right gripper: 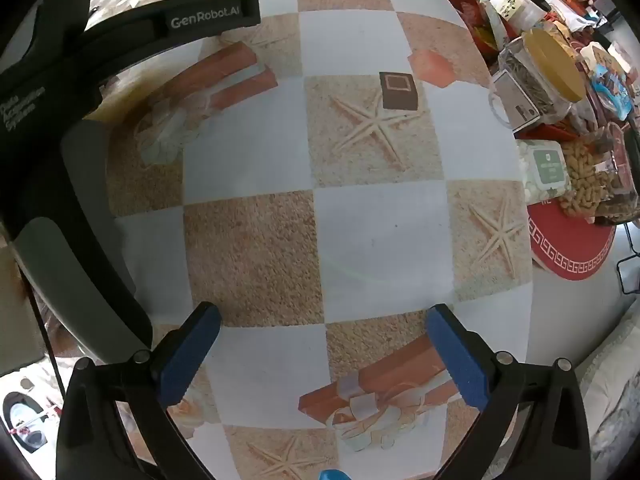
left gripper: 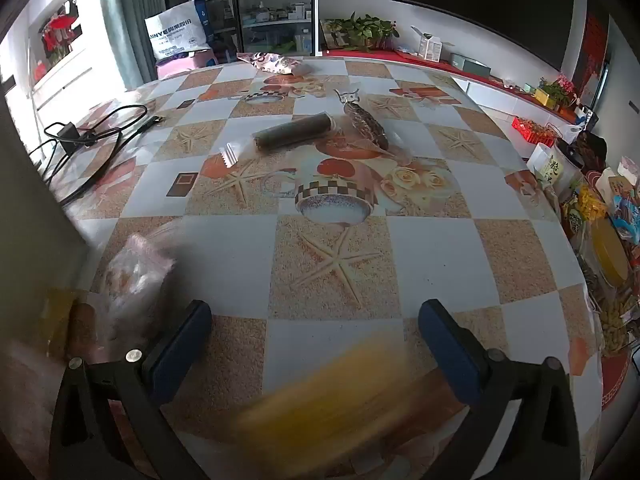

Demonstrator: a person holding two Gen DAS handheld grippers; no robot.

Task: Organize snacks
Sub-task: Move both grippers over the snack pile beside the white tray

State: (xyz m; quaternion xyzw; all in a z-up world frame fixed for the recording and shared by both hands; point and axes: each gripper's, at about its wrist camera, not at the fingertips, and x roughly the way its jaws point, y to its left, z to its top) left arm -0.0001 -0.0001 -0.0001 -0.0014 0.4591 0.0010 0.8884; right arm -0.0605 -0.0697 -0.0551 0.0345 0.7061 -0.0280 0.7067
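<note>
My left gripper hangs open over the checked tablecloth. A motion-blurred yellow thing shows low between its fingers; neither pad presses on it. A blurred clear pinkish bag lies just left of the left finger. Farther out lie a dark roll in clear wrap and a dark twisted packet. My right gripper points down at bare cloth, open, nothing between its fingers. The left gripper's body fills that view's upper left. A snack pile with a yellow-lidded jar sits off the table's right edge.
A patterned bag lies at the far table edge. Black cables and an adapter sprawl at the left. A peanut bag and a green-labelled white box rest on a red round mat beside the table.
</note>
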